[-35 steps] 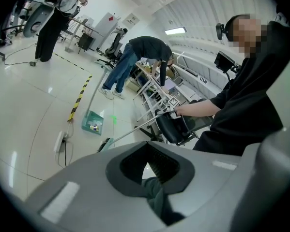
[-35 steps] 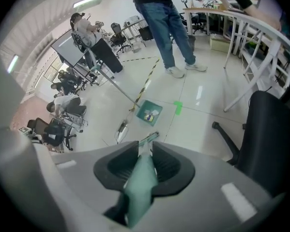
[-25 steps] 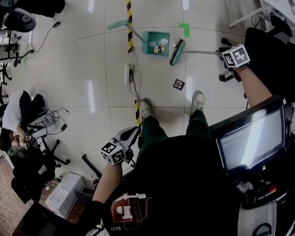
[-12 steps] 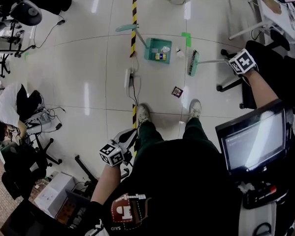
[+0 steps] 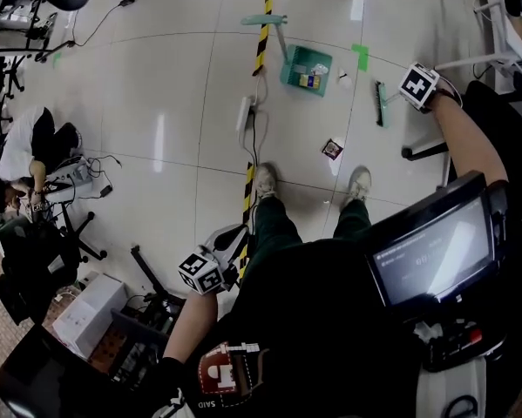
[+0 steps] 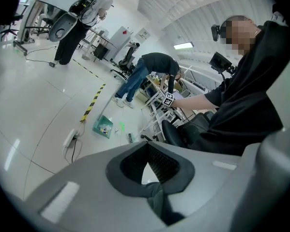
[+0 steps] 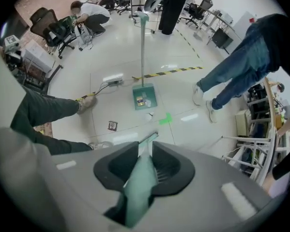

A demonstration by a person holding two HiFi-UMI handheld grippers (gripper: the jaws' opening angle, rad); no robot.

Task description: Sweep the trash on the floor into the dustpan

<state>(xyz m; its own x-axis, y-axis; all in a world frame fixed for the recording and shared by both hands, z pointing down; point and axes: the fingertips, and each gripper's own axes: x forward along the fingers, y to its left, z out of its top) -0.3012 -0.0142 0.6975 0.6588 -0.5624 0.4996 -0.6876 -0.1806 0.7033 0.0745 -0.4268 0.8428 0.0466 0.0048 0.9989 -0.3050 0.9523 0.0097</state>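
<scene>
Teal long-handled broom (image 5: 380, 103), clamped in right gripper (image 7: 144, 161), withdrew from green plastic dustpan (image 5: 301, 58). Dark square wrapper (image 5: 331, 149) lay unswept. Left gripper (image 6: 147, 166) closed, empty.

We see green dustpan (image 5: 306, 68), scraps (image 5: 309, 80) inside | white scrap (image 5: 344, 80) just beside it | dark wrapper (image 5: 331, 149) farther off | broom (image 5: 381, 103) near dustpan
</scene>
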